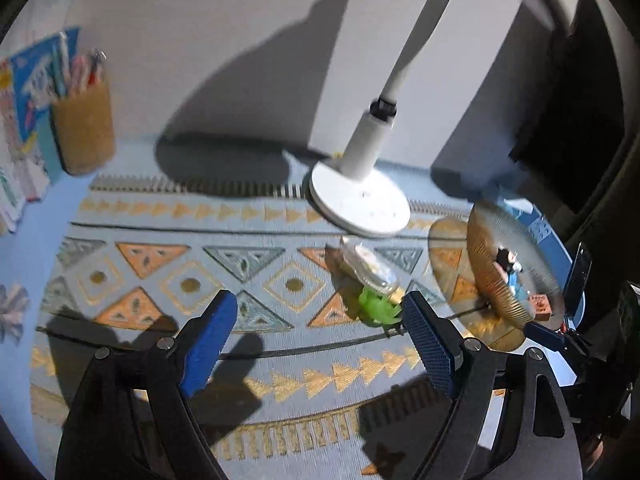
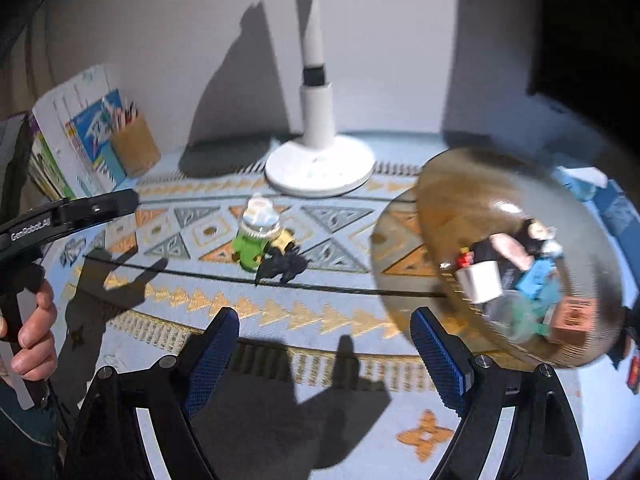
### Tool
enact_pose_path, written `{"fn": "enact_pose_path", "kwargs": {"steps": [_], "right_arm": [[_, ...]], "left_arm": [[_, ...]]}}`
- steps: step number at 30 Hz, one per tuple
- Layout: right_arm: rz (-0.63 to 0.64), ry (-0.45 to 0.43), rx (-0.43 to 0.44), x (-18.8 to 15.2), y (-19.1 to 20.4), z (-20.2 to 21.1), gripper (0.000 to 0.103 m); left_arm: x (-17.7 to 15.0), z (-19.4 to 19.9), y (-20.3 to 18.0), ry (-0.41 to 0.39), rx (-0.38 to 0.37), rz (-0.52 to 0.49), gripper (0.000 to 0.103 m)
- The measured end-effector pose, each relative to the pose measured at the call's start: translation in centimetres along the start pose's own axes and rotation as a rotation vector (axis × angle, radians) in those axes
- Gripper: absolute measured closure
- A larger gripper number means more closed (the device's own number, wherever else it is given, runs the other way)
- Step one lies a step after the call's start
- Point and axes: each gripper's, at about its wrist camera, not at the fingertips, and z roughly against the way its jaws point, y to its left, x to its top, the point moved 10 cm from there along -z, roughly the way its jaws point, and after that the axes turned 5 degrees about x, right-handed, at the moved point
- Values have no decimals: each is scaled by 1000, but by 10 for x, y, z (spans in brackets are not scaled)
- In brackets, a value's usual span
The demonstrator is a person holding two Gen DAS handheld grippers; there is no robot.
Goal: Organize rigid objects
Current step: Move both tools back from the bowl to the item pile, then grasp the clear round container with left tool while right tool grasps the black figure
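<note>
Both grippers hung over the patterned mat [image 2: 280, 312], jaws spread wide, nothing between them: left gripper [image 1: 320, 332], right gripper [image 2: 324, 344]. Green toy [image 2: 252, 250] with clear dome lay mid-mat, black toy [image 2: 284, 268] touching it at 4 o'clock. Ribbed bowl [image 2: 500, 216] at 3 o'clock held small toys, blurred. White lamp base [image 2: 320, 168] stood at 12 o'clock.
</note>
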Motion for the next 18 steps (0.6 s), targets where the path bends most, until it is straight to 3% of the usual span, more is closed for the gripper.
{"fn": "enact_pose_path", "kwargs": {"steps": [4,7,12,18], "right_arm": [[24,57,51,5,6,-36,17],[46,84,41,9,6,-62,17],[79,96,55,13,11,-88,17],[97,92,52,19,16,-107,17]], "left_arm": [[0,-35,-12,64,-20,-35,19],[1,-58,-29,99,-18,-98,19],[6,-92,-53,119,39,-195,19],[6,-121,-60,131,90,-220,20]]}}
